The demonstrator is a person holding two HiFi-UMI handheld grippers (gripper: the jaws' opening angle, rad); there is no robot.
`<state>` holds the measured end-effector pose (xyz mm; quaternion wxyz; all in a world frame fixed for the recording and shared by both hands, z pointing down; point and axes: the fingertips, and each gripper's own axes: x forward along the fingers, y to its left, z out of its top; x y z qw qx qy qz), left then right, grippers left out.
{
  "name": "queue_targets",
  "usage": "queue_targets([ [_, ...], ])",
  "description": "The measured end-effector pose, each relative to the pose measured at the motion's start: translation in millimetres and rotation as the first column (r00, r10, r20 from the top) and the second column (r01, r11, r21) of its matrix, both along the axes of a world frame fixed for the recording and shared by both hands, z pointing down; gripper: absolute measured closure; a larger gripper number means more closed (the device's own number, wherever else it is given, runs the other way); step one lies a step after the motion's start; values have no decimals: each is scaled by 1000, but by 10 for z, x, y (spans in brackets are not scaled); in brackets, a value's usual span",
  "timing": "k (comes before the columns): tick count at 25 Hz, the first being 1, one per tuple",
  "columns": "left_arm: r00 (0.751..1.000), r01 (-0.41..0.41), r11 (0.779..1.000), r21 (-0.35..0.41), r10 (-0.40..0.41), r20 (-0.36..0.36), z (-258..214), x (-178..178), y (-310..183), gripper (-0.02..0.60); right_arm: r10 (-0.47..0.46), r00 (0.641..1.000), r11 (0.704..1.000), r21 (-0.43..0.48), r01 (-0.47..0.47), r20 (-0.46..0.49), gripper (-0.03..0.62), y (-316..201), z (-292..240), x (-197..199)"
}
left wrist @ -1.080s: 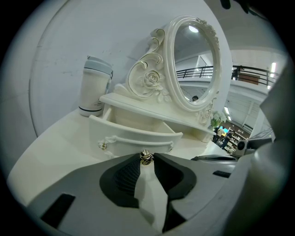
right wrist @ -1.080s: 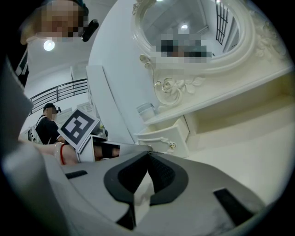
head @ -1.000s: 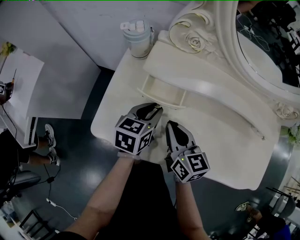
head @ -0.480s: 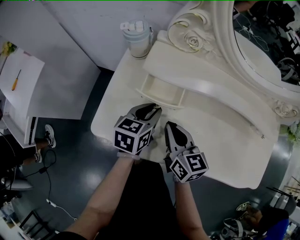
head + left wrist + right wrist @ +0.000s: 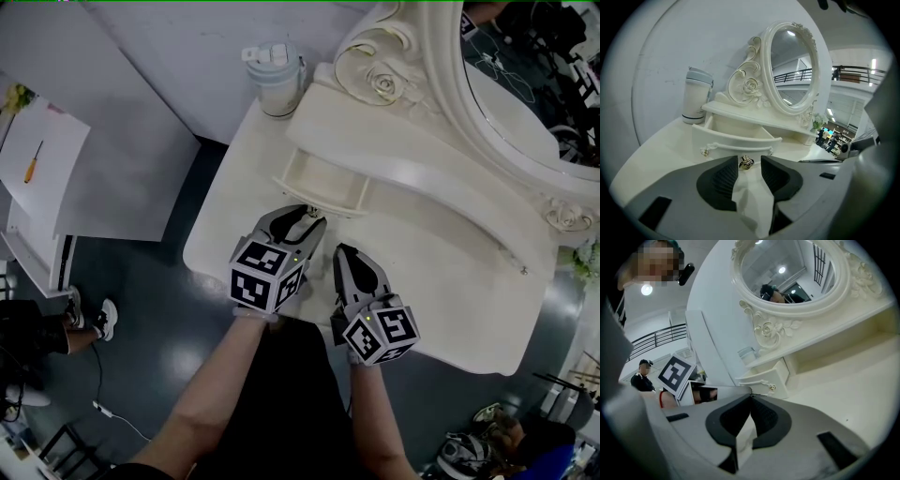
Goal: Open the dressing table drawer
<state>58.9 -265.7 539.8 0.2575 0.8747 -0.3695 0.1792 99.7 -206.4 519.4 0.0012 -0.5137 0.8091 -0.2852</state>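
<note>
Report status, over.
Left gripper jaws just opened, drawer knob between them, unpressed. Right gripper shut, empty. Drawer pulled open. Tumbler stands aside, not blocking.

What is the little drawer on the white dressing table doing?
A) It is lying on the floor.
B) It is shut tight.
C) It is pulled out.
C: the drawer sticks out from under the shelf, so its inside shows from above.
</note>
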Motion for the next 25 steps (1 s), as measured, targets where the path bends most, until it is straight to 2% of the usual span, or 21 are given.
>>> queue_targets([
  [3,1000,-7,1000,17,7,9,-43,-42,37,414,1,1000,1000,20,-1,-9,588,18,-68,-1],
  [11,999,-35,996,81,33,19,-247,-155,152,580,3,998,996,87,3,-71,589,89,-360,53],
  [25,986,-88,971,221,117,-120,-1003,-228,356,581,-3,990,978,204,33,-141,589,223,-1069,77],
])
